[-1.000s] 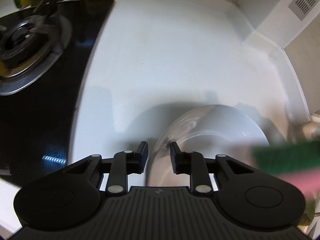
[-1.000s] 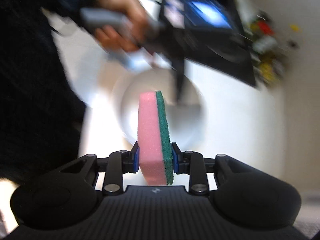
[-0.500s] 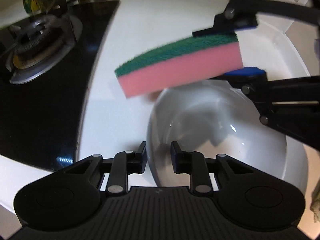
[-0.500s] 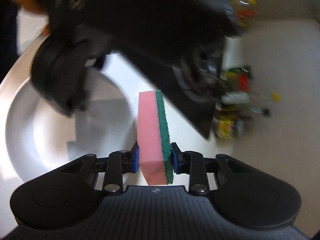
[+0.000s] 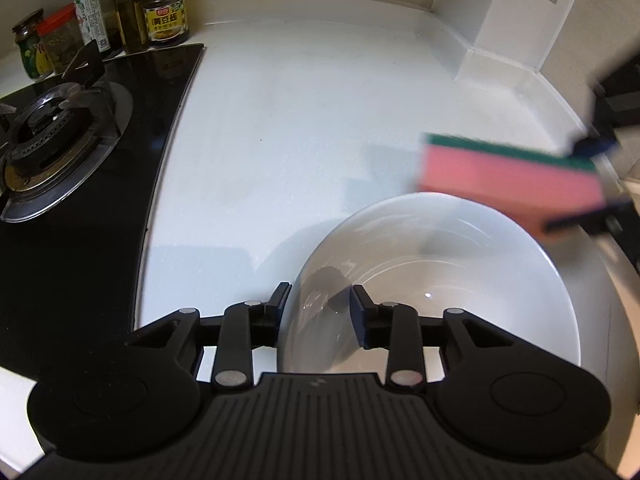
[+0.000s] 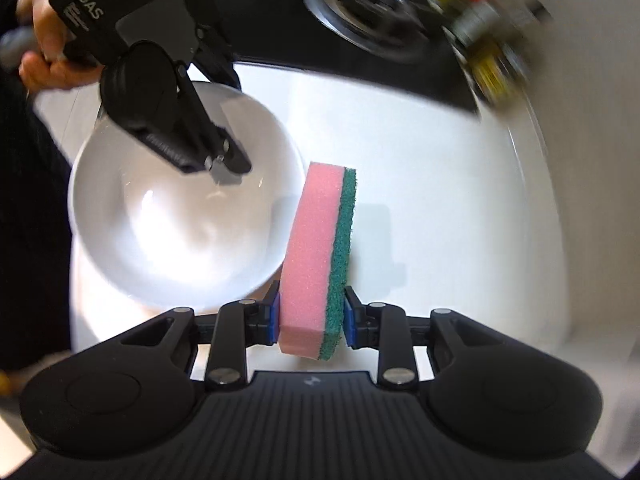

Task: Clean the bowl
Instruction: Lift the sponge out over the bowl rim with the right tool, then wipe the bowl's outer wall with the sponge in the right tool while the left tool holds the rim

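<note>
1. Now we see a white bowl (image 5: 460,280) standing on the white tabletop (image 5: 300,120), just beside the black cooktop (image 5: 80,260) that takes up the tabletop's left side in the left wrist view.
2. Our left tool (image 5: 318,312) straddles the bowl's near rim: one finger sits outside the wall, the other inside. Its jaws are opening, and the pads stand apart from the rim with gaps on both sides.
3. From the right wrist view, a hand (image 6: 44,52) grips the handle of the left tool (image 6: 224,160), whose fingers reach down over the bowl (image 6: 168,232).
4. Our right tool (image 6: 310,316) clamps a sponge (image 6: 320,256), pink foam on one face and green scouring layer on the other, with the blue pads pressing both faces at its lower end.
5. That sponge stands on edge just beside the bowl's rim, above the bare tabletop (image 6: 440,200); whether it touches the bowl we cannot tell.
6. In the left wrist view the sponge (image 5: 508,176) is blurred, hanging over the bowl's far right rim.
7. A gas burner (image 5: 52,120) sits on the cooktop, and jars and bottles (image 5: 164,12) line the tabletop's back edge behind it.
</note>
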The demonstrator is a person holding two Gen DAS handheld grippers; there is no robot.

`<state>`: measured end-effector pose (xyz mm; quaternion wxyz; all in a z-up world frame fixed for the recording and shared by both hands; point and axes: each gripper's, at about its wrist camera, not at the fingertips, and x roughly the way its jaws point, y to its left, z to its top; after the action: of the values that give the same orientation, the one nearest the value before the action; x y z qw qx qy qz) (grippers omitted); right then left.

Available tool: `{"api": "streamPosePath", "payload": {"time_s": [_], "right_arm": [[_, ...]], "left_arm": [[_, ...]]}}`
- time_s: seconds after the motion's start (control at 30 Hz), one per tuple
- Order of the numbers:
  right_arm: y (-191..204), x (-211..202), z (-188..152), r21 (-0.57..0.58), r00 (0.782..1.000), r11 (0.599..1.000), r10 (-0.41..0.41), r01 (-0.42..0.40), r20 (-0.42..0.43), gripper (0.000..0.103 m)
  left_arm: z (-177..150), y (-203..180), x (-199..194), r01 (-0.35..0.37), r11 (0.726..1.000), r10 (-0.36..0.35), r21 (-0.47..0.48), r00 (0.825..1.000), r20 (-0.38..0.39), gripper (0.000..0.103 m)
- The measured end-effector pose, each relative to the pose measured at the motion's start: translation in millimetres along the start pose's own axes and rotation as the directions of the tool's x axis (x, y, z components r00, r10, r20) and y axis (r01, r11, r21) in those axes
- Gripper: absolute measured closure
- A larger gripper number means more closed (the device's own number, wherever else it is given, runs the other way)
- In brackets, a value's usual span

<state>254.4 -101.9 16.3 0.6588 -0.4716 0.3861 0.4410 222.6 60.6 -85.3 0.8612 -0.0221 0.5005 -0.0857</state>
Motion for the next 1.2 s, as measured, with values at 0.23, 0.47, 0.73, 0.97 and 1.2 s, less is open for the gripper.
{"api": "streamPosePath", "payload": {"time_s": [0.23,0.47,0.73,0.97,1.2], "right_arm": [[51,-36,-63,0.409,0.999,0.912,-0.025,0.012,0.026,0.078],[83,-52,-98,0.719,0.991,0.693,-0.119,0.044,0.054,0.078],[66,-61,-109,0.781,0.979,0.616,-0.202,0.105,0.028,0.078],[-16,-22,-49,0.503,0.980,0.855,-0.185,0.124,0.074,0.078],[-73,12,-6,0.197,0.991,0.972,0.113,-0.126,0.076,0.078]], "left_arm": [[11,3,7,0.039,0.999,-0.039,-0.019,0.999,-0.017,0.061],[54,-5,32,0.101,0.995,-0.101,0.000,0.991,-0.086,0.073],[54,6,1,0.163,0.987,-0.161,-0.005,0.973,-0.166,0.099],[40,-4,-8,0.130,0.991,-0.125,0.038,0.985,-0.123,0.099],[46,-4,-8,0.124,0.990,-0.118,0.072,0.990,-0.074,0.098]]}}
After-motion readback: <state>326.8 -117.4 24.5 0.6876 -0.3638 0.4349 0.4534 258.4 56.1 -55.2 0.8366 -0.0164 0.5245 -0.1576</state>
